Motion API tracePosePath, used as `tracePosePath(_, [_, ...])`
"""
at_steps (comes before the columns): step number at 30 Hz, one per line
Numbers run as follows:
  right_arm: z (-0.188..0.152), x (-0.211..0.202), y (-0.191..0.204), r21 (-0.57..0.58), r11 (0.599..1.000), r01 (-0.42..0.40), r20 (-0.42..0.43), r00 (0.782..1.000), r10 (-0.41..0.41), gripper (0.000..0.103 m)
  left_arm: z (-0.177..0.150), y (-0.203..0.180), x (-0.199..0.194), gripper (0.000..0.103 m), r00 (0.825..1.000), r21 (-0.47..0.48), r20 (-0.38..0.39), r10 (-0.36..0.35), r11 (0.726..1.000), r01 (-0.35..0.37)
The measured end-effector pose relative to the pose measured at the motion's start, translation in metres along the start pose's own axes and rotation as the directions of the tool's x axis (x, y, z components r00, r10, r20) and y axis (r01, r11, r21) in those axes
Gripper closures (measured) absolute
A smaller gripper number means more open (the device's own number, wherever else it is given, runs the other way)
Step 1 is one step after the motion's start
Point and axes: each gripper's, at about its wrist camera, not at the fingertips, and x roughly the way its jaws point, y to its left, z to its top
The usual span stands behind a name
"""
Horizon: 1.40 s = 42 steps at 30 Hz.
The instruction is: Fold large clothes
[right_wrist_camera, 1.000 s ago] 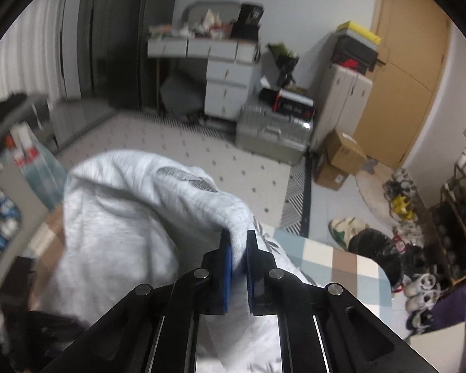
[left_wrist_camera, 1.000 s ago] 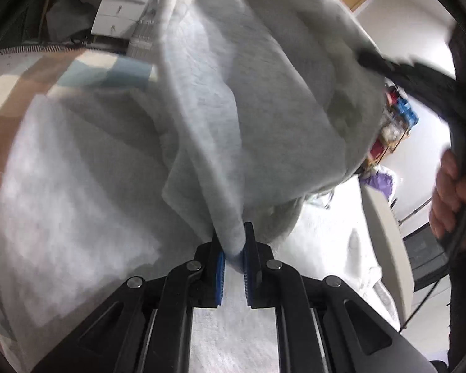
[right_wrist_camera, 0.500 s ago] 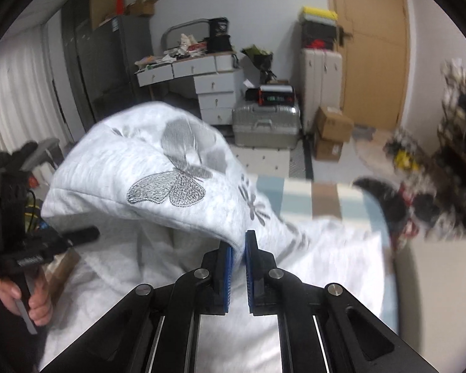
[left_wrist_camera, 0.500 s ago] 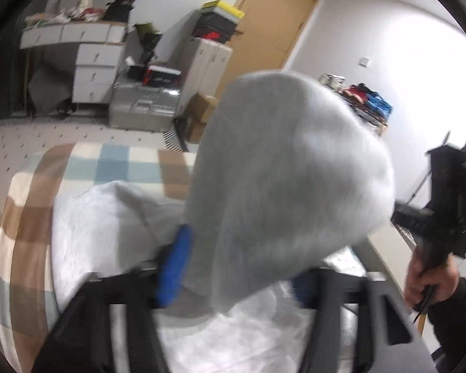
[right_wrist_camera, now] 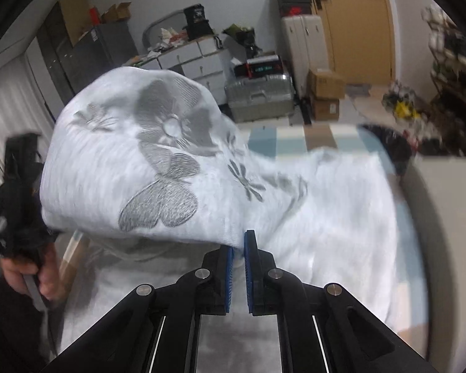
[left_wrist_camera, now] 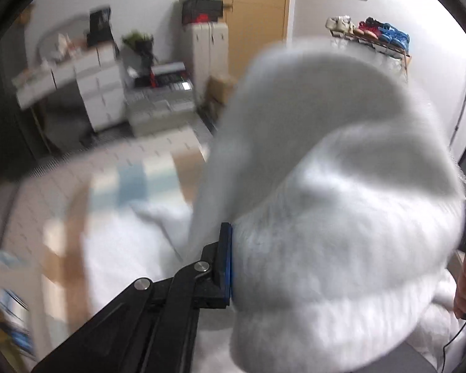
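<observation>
A light grey sweatshirt (right_wrist_camera: 158,168) with embroidered butterflies and flowers is lifted over a checked bed cover (right_wrist_camera: 282,143). My right gripper (right_wrist_camera: 238,248) is shut on its edge, the cloth draped to the left. In the left wrist view the same sweatshirt (left_wrist_camera: 341,205) bulges over my left gripper (left_wrist_camera: 233,258); only the left blue pad (left_wrist_camera: 225,261) shows, the other is hidden under cloth. The rest of the garment lies on the bed (left_wrist_camera: 124,248).
Past the bed stand white drawers (right_wrist_camera: 198,59), a silver suitcase (right_wrist_camera: 261,93), cardboard boxes (right_wrist_camera: 324,93) and a wooden door (right_wrist_camera: 357,25). A shoe rack (left_wrist_camera: 372,37) stands at the right wall. The person's hand holds the other gripper handle (right_wrist_camera: 25,267).
Both grippers have swung the raised sweatshirt over toward the bed. The left jaws, wide half a second ago, now sit under the bulging cloth.
</observation>
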Motion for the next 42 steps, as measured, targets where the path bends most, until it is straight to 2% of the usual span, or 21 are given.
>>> tracePosePath(3, [0.031, -0.017, 0.008, -0.024, 1.0, 0.007, 0.057, 0.998, -0.006, 0.097, 0.049, 0.0, -0.042, 0.103, 0.995, 0.038, 0.086, 0.041, 0.998, -0.044])
tracePosePath(5, [0.046, -0.034, 0.002, 0.016, 1.0, -0.018, 0.11, 0.994, 0.016, 0.097, 0.066, -0.006, -0.073, 0.103, 0.987, 0.062, 0.158, 0.034, 0.997, -0.044])
tracePosePath(8, [0.041, -0.054, -0.017, 0.105, 0.991, -0.085, 0.156, 0.985, 0.068, 0.097, 0.052, -0.016, -0.102, 0.103, 0.978, 0.075, 0.202, -0.052, 0.996, 0.038])
tracePosePath(11, [0.011, -0.057, -0.031, 0.133, 0.988, -0.078, 0.099, 0.993, 0.065, 0.097, 0.0, -0.031, -0.094, 0.103, 0.979, 0.116, 0.136, -0.151, 0.984, 0.136])
tracePosePath(13, [-0.025, -0.044, -0.043, 0.179, 0.982, -0.062, -0.009, 0.998, 0.064, 0.097, -0.04, -0.044, -0.082, 0.103, 0.978, 0.138, 0.056, -0.201, 0.972, 0.191])
tracePosePath(15, [-0.059, -0.026, -0.056, 0.26, 0.964, -0.054, -0.135, 0.987, 0.092, 0.097, -0.079, -0.055, -0.063, 0.103, 0.97, 0.149, -0.039, -0.24, 0.959, 0.243])
tracePosePath(17, [-0.1, -0.01, -0.067, 0.347, 0.937, -0.039, -0.255, 0.958, 0.134, 0.097, -0.115, -0.065, -0.049, 0.103, 0.967, 0.169, -0.131, -0.217, 0.957, 0.237])
tracePosePath(19, [-0.123, -0.014, -0.075, 0.413, 0.91, -0.046, -0.274, 0.946, 0.172, 0.094, -0.132, -0.068, -0.044, 0.1, 0.956, 0.158, -0.206, -0.207, 0.958, 0.241])
tracePosePath(21, [-0.136, -0.03, -0.077, 0.461, 0.885, -0.074, -0.24, 0.949, 0.204, 0.094, -0.142, -0.061, -0.049, 0.096, 0.937, 0.111, -0.251, -0.243, 0.954, 0.277])
tracePosePath(23, [-0.141, -0.051, -0.075, 0.454, 0.887, -0.087, -0.204, 0.959, 0.198, 0.094, -0.143, -0.046, -0.059, 0.096, 0.919, 0.033, -0.263, -0.294, 0.949, 0.313])
tracePosePath(25, [-0.143, -0.077, -0.067, 0.408, 0.91, -0.076, -0.16, 0.975, 0.154, 0.091, -0.142, -0.04, -0.066, 0.095, 0.911, -0.022, -0.262, -0.32, 0.945, 0.326])
tracePosePath(26, [-0.143, -0.085, -0.065, 0.388, 0.919, -0.074, -0.144, 0.98, 0.14, 0.084, -0.143, -0.037, -0.072, 0.095, 0.91, -0.027, -0.267, -0.316, 0.947, 0.32])
tracePosePath(29, [-0.144, -0.112, -0.053, 0.361, 0.927, -0.103, -0.082, 0.987, 0.142, 0.064, -0.137, -0.045, -0.077, 0.094, 0.929, 0.007, -0.285, -0.237, 0.968, 0.249])
tracePosePath(32, [-0.143, -0.126, -0.04, 0.338, 0.929, -0.149, -0.043, 0.984, 0.174, 0.059, -0.133, -0.065, -0.088, 0.093, 0.962, 0.104, -0.24, -0.128, 0.982, 0.157])
tracePosePath(34, [-0.141, -0.134, -0.031, 0.326, 0.927, -0.184, -0.017, 0.98, 0.201, 0.055, -0.138, -0.075, -0.098, 0.088, 0.967, 0.16, -0.226, -0.118, 0.975, 0.157])
tracePosePath(36, [-0.141, -0.143, -0.017, 0.315, 0.922, -0.225, 0.022, 0.973, 0.229, 0.052, -0.135, -0.081, -0.102, 0.082, 0.948, 0.149, -0.249, -0.198, 0.959, 0.239])
tracePosePath(38, [-0.141, -0.15, -0.007, 0.293, 0.926, -0.24, 0.056, 0.971, 0.234, 0.035, -0.134, -0.081, -0.104, 0.056, 0.919, 0.114, -0.279, -0.278, 0.941, 0.319])
tracePosePath(39, [-0.138, -0.147, -0.002, 0.283, 0.93, -0.236, 0.067, 0.972, 0.226, 0.031, -0.133, -0.082, -0.105, 0.03, 0.886, 0.08, -0.301, -0.354, 0.916, 0.393])
tracePosePath(40, [-0.139, -0.148, 0.0, 0.276, 0.934, -0.226, 0.068, 0.974, 0.215, 0.025, -0.133, -0.082, -0.106, 0.025, 0.864, 0.063, -0.307, -0.399, 0.897, 0.437])
tracePosePath(41, [-0.139, -0.147, 0.002, 0.27, 0.94, -0.208, 0.056, 0.978, 0.201, 0.022, -0.134, -0.084, -0.11, 0.025, 0.836, 0.05, -0.31, -0.452, 0.871, 0.489])
tracePosePath(42, [-0.142, -0.146, 0.004, 0.271, 0.944, -0.189, 0.035, 0.982, 0.187, 0.022, -0.135, -0.088, -0.113, 0.025, 0.821, 0.049, -0.315, -0.477, 0.855, 0.516])
